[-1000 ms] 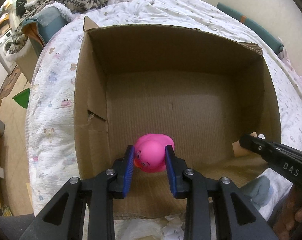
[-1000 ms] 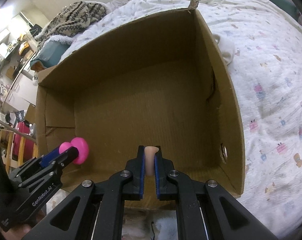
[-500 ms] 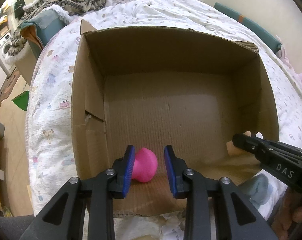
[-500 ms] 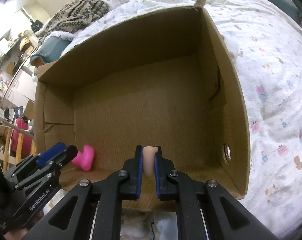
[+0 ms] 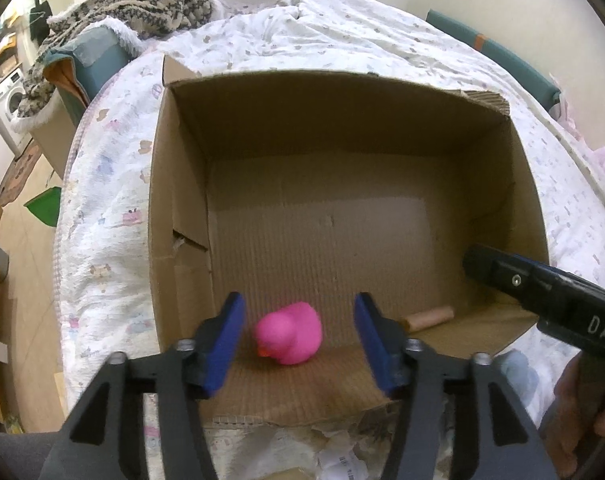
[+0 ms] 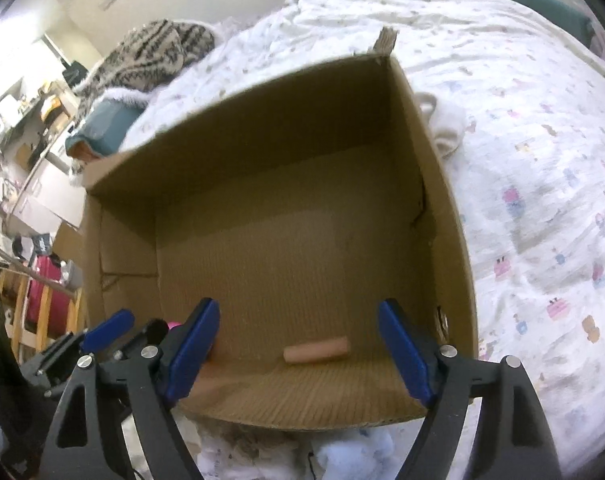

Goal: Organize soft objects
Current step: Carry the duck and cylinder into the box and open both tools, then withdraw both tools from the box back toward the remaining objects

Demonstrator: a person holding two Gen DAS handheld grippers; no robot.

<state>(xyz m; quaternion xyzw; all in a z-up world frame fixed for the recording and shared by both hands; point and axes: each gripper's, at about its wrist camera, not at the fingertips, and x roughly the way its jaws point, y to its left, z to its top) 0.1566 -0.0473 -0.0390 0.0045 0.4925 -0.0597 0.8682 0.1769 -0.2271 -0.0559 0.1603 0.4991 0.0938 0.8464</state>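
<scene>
An open cardboard box (image 5: 182, 208) (image 6: 442, 208) sits on the bed. A pink rubber duck (image 5: 289, 338) lies on the box floor near the front wall, just beyond my left gripper (image 5: 298, 344), which is open and empty above it. A beige finger-shaped soft piece (image 6: 316, 353) lies on the box floor near the front; it also shows in the left wrist view (image 5: 428, 317). My right gripper (image 6: 298, 354) is open and empty above it. In the right wrist view only a sliver of the duck (image 6: 173, 324) shows behind the left gripper.
The bed has a white patterned quilt (image 5: 102, 216) (image 6: 542, 200). A knitted blanket (image 5: 142, 0) and a teal cushion (image 5: 98, 56) lie at the far left. Light blue fluff (image 6: 366, 452) and crumpled paper (image 5: 334, 456) lie in front of the box.
Both grippers opened wide. The left one let go of the pink duck, which dropped to the box floor; the right one let go of the beige piece, which now lies on the floor.
</scene>
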